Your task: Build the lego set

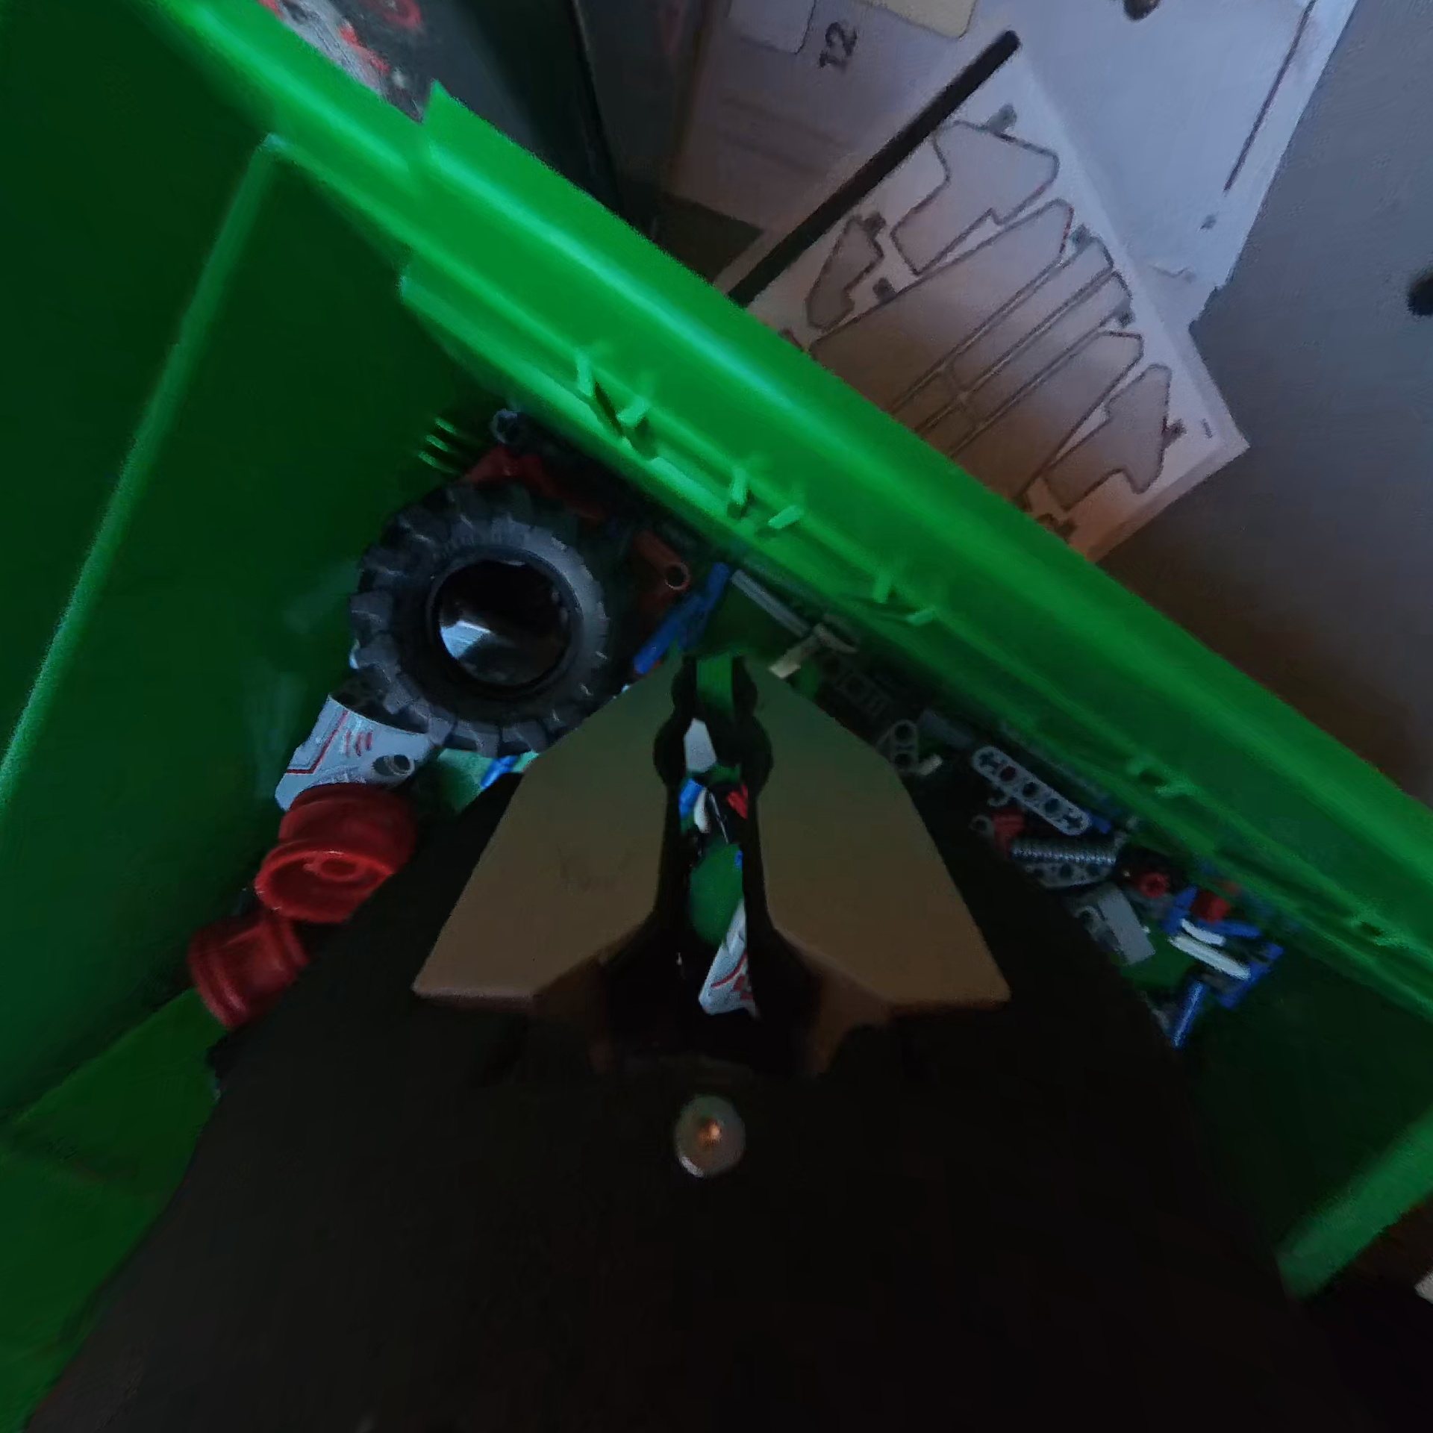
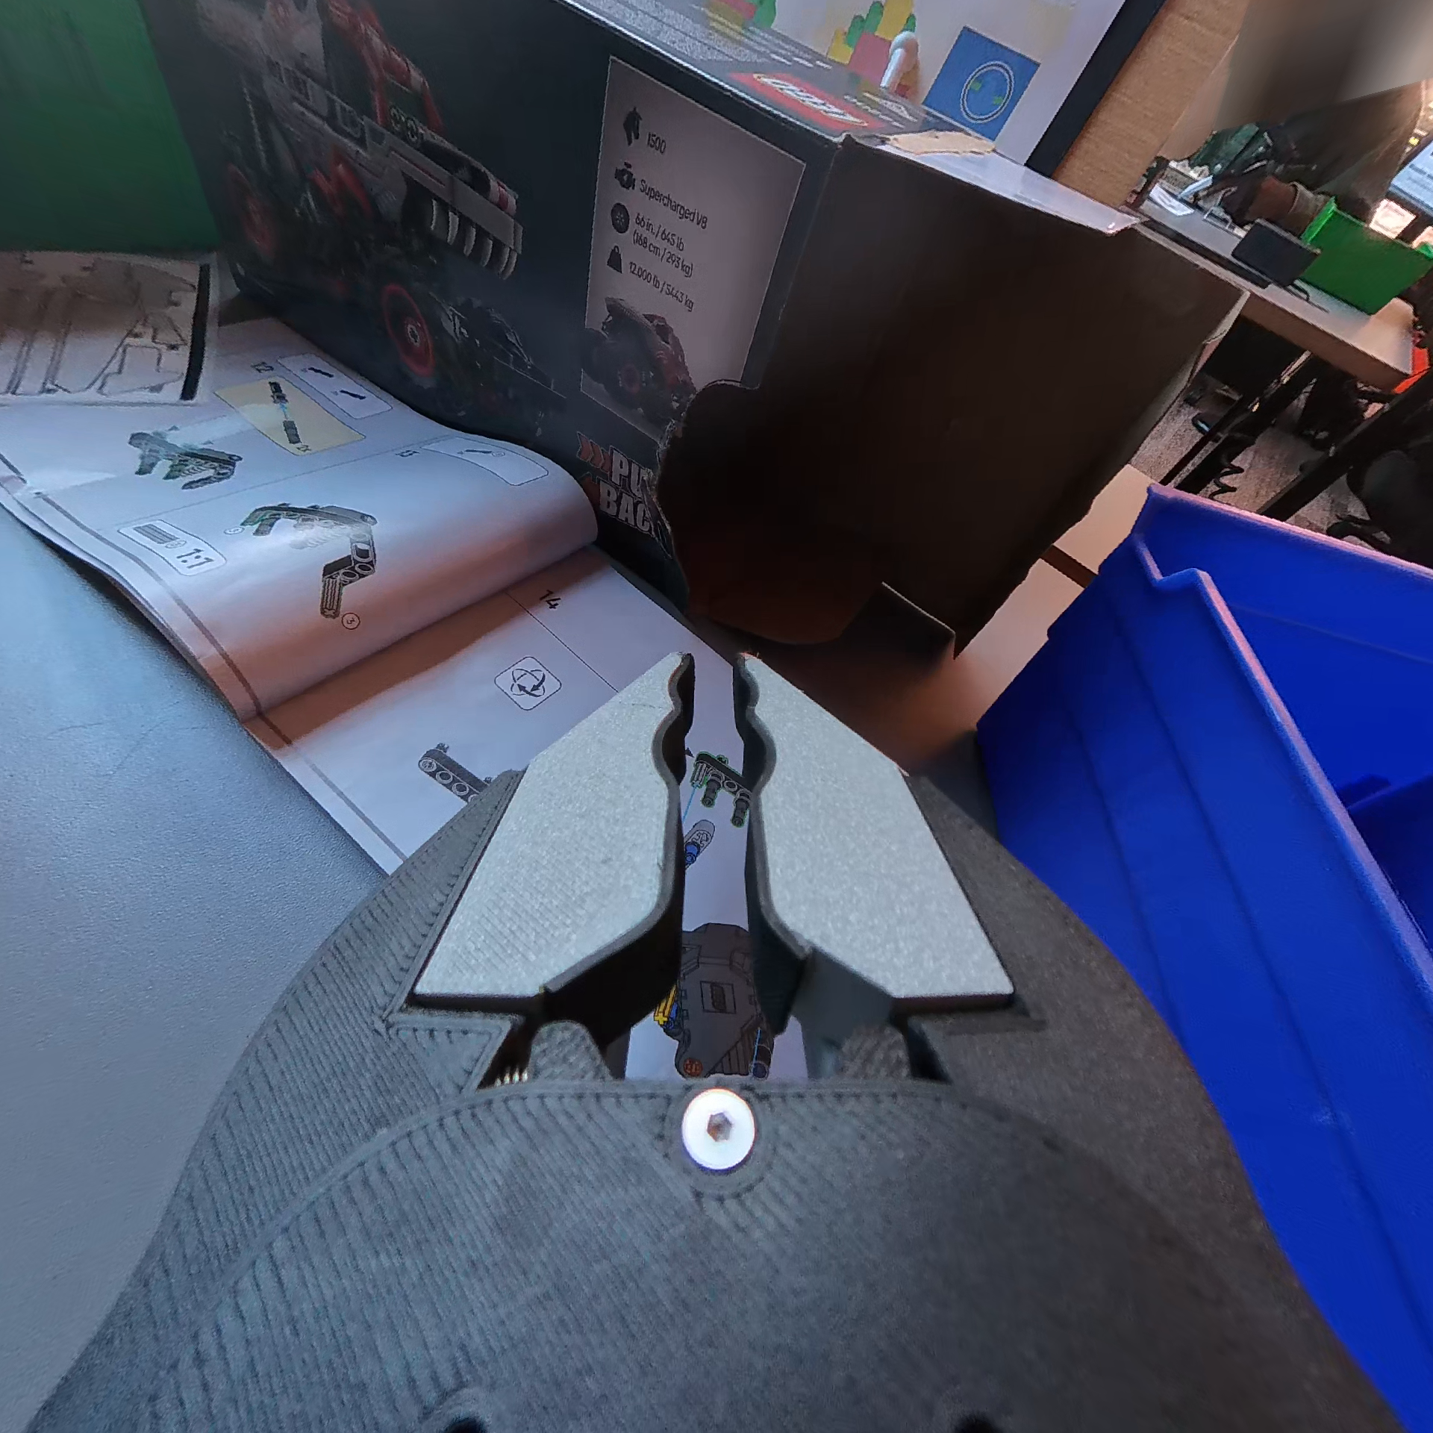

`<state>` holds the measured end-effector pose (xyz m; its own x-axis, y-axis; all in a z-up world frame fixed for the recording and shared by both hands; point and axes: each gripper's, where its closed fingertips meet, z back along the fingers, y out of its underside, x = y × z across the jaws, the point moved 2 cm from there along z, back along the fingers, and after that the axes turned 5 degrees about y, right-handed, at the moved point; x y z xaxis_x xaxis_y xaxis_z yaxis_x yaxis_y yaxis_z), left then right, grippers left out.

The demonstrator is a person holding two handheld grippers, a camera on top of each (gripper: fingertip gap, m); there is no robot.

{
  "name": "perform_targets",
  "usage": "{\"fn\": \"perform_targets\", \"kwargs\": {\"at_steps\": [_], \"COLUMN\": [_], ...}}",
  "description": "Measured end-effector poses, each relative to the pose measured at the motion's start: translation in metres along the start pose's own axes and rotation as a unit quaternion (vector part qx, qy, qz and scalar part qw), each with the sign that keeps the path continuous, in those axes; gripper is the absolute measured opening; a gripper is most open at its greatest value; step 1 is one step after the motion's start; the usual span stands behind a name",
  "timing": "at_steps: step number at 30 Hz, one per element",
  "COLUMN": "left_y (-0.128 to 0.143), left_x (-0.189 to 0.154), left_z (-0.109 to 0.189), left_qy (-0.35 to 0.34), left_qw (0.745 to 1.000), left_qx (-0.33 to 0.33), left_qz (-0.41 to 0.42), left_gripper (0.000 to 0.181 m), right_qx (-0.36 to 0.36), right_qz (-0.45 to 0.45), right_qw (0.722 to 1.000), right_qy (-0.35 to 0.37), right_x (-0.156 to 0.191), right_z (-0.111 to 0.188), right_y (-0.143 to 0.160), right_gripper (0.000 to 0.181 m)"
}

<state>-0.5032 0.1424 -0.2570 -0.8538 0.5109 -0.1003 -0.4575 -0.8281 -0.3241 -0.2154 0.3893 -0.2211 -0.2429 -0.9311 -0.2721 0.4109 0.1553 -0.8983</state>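
My left gripper (image 1: 713,675) is down inside a green bin (image 1: 698,403) of loose lego parts. Its jaws are almost together with only a narrow slit, and nothing shows held between them. A black tyre (image 1: 481,628) lies just left of the tips, with two red wheel hubs (image 1: 337,861) below it. Grey beams (image 1: 1031,791), a spring (image 1: 1070,853) and blue pins (image 1: 1217,961) lie to the right along the wall. My right gripper (image 2: 712,667) hovers over the open instruction booklet (image 2: 326,543), jaws nearly together and empty.
The set's dark box (image 2: 465,233) stands behind the booklet. A blue bin (image 2: 1241,853) stands close on the right of my right gripper. A sticker sheet (image 1: 1008,326) lies beyond the green bin's wall. The grey table (image 2: 116,853) shows on the left.
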Motion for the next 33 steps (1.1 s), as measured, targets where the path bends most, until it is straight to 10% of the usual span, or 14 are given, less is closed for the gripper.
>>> {"fn": "perform_targets", "kwargs": {"at_steps": [9, 18, 33], "left_y": [-0.009, -0.025, -0.041], "left_x": [-0.005, 0.008, -0.011], "left_z": [-0.004, -0.011, 0.002], "left_qy": [0.038, -0.135, -0.021], "left_qw": [0.99, 0.981, 0.994], "left_qx": [-0.03, -0.009, -0.052], "left_qz": [0.133, 0.139, 0.089], "left_gripper": [0.024, 0.012, 0.0], "right_qx": [0.004, 0.007, 0.005], "right_qz": [0.005, 0.004, 0.009], "right_qw": [1.0, 1.0, 1.0], "right_qy": [-0.002, -0.005, -0.011], "right_x": [0.002, 0.002, 0.004], "right_z": [-0.001, -0.002, -0.002], "right_y": [0.001, 0.001, 0.001], "right_gripper": [0.007, 0.006, 0.006]}}
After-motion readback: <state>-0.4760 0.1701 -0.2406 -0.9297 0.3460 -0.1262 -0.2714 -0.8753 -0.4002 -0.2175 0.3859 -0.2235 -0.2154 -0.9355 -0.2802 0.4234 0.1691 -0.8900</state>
